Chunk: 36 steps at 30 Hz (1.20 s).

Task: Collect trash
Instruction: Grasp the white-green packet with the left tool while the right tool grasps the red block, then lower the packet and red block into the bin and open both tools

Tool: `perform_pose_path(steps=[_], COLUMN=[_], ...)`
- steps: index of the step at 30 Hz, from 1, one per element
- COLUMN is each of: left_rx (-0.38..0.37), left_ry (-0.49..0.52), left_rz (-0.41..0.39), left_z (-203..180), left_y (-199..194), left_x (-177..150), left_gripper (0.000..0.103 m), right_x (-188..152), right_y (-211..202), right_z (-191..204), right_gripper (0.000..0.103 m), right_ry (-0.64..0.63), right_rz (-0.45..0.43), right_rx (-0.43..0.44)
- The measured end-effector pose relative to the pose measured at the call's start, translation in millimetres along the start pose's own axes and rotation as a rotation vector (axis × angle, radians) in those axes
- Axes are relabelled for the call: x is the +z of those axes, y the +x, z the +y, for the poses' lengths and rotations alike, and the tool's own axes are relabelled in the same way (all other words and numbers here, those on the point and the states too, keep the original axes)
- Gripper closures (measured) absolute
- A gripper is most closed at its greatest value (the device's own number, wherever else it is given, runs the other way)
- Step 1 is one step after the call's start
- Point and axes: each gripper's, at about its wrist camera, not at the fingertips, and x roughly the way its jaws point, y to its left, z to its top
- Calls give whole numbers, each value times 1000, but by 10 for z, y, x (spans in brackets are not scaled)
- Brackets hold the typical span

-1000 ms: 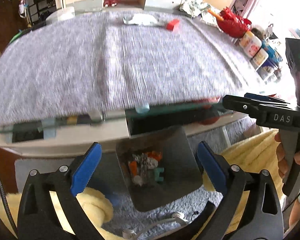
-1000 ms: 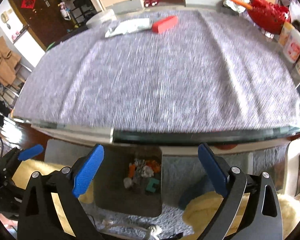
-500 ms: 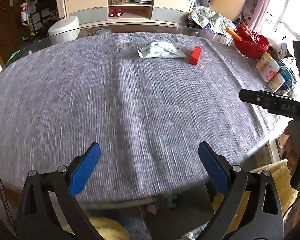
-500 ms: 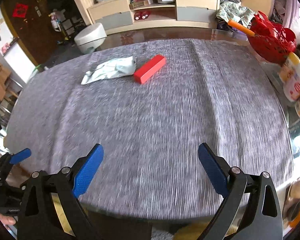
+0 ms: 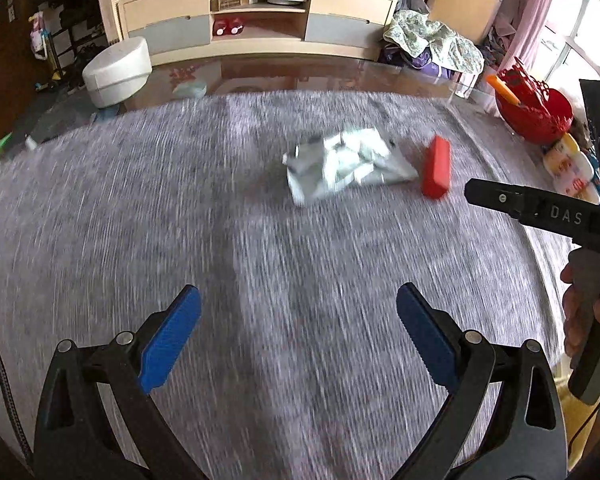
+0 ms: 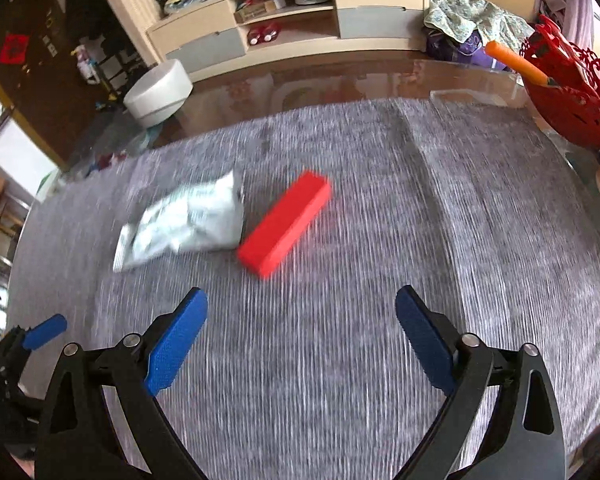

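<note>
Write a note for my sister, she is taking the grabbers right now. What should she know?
Left gripper: open, empty, over the grey cloth.
Right gripper: open, empty too.
Trash on the cloth: a crumpled white wrapper and, right beside it, a red block. Whether they touch is too blurred to tell.
Done: nothing is held; both pieces lie on the table.
Left: pick up the wrapper and the block. The block lies nearer the right gripper, the wrapper nearer the left. No bin shows in these views.
</note>
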Motion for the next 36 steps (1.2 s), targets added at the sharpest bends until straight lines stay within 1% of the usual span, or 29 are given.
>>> perform_pose_path(steps=[2, 4, 5, 6, 7, 12, 17, 18, 20, 22, 23, 24, 26, 28, 30, 31, 32, 33, 36], left_rx=[1, 2, 2, 1, 1, -10, 1, 0, -3, -13, -19, -27, -36, -26, -24, -25, -33, -39, -43], left_ry=[13, 27, 37, 45, 52, 70, 91, 95, 100, 107, 109, 109, 113, 129, 136, 135, 132, 133, 137], left_rz=[-8, -10, -12, -13, -13, -2, 13, 15, 18, 21, 27, 32, 39, 31, 23, 22, 23, 26, 34], left_z=[-19, -40, -54, -67, -77, -117, -142, -144, -151, -161, -163, -162, -171, -197, -206, -206, -203, -205, -237], left_y=[56, 106, 137, 165, 202, 359, 537, 565, 612, 651, 678, 698, 742, 745, 731, 725, 712, 701, 664], left_x=[139, 248, 303, 340, 382, 510, 636, 656, 688, 706, 715, 717, 713, 703, 695, 691, 680, 669, 603], left_gripper=[10, 10, 10, 10, 10, 11, 11, 11, 11, 18, 24, 34, 43, 46, 59, 62, 73, 81, 87], right_x=[116, 189, 224, 243, 266, 310, 331, 336, 356, 376, 386, 388, 380, 343, 290, 263, 238, 198, 77], right_y=[102, 191, 241, 272, 315, 435, 471, 479, 487, 489, 491, 488, 487, 470, 442, 424, 408, 386, 316], right_z=[-13, -48, -62, -69, -68, 31, 122, 133, 122, 93, 65, 21, -9, -30, -46, -59, -66, -72, -61], right_gripper=[16, 33, 37, 44, 48, 53, 55, 60, 64, 75, 79, 81, 82, 82, 82, 82, 82, 82, 82], right_ry=[28, 59, 73, 80, 86, 65, 21, 7, -6, -14, -12, -13, -18, -28, -34, -33, -33, -34, -44], right_rz=[7, 20, 27, 31, 36, 47, 18, 7, -5, -6, -5, -2, 5, 9, 10, 10, 11, 13, 24], right_rx=[9, 28, 33, 37, 41, 22, -26, -46, -53, -64, -66, -52, -46, -48, -56, -56, -55, -53, -46])
